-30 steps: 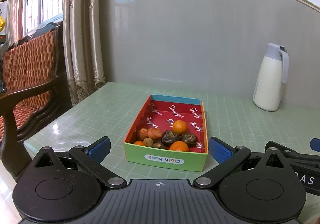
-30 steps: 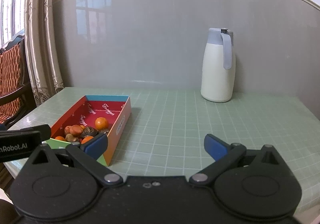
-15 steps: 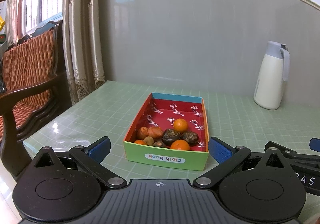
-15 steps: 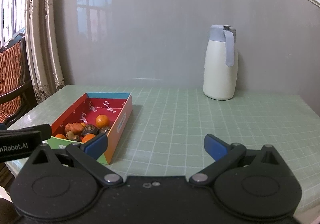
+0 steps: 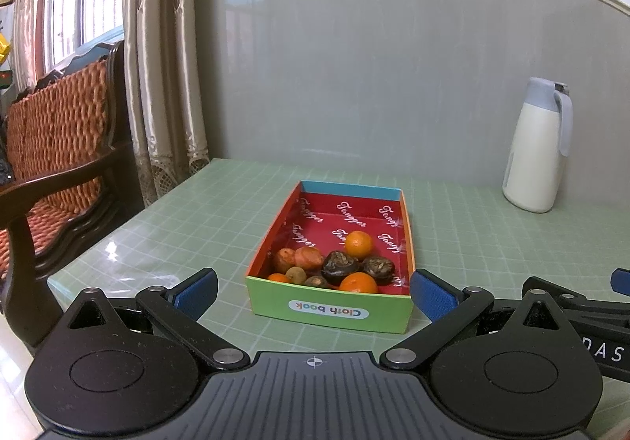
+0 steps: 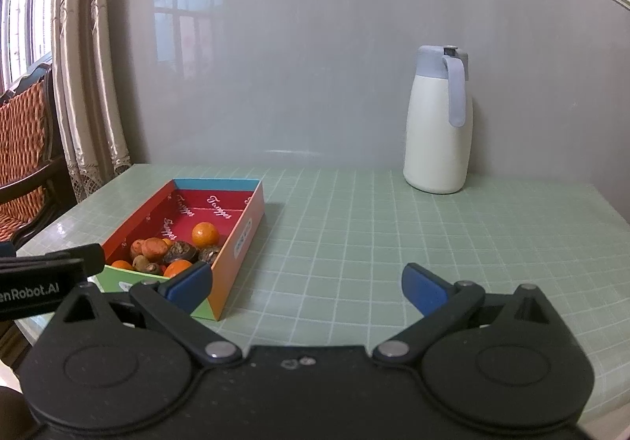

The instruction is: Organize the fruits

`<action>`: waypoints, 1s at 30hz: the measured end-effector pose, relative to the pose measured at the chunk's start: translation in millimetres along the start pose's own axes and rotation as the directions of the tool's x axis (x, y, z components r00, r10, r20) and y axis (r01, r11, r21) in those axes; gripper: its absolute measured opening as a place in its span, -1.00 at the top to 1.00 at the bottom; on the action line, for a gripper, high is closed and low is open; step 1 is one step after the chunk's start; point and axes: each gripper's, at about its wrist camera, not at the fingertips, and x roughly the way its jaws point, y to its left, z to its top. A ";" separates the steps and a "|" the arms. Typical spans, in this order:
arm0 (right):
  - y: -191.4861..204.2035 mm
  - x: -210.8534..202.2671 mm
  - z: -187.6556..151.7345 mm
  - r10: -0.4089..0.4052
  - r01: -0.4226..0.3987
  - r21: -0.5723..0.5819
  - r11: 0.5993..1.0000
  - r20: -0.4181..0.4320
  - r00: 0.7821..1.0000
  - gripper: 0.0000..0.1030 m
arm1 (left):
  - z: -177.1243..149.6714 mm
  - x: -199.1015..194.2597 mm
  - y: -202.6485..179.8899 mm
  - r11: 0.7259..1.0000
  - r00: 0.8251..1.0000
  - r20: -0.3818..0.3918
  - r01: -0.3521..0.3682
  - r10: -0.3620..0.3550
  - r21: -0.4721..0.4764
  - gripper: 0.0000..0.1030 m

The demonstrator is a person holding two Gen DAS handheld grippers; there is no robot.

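Ahead of both grippers I see the green gridded table, and on it the cardboard box with the red lining, sitting straight in front of my left gripper and off to the left of my right gripper. Both tools hang spread wide with nothing between their blue pads, short of the box. A white jug stands well apart, far ahead near the wall. The box looks light and thin-walled; I judge it would slide or buckle if I nudged a wall, so I would reach in from above, not push. The fruit is bunched at the near end of the box. The larger orange sits alone just behind the heap, round, firm and likely to roll, so I would close across its widest part. The two dark wrinkled fruits look softer and easily bruised. The small brown ones are packed touching their neighbours, the hardest to pick cleanly.
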 end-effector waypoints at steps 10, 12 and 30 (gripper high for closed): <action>0.8 -1.3 -0.6 0.008 -0.008 -0.005 1.000 0.003 1.000 -0.99 | -1.5 3.1 1.2 1.000 1.000 -0.019 0.003 -0.003 0.001 -1.00; 0.9 -1.3 -0.5 0.010 -0.010 -0.006 1.000 0.004 1.000 -0.99 | -1.8 3.2 0.7 1.000 1.000 -0.019 0.001 -0.001 0.005 -0.99; 4.7 -0.1 -0.1 0.014 -0.013 -0.022 1.000 0.015 1.000 -0.99 | -2.9 6.9 2.4 1.000 1.000 -0.021 0.016 -0.016 0.004 -0.99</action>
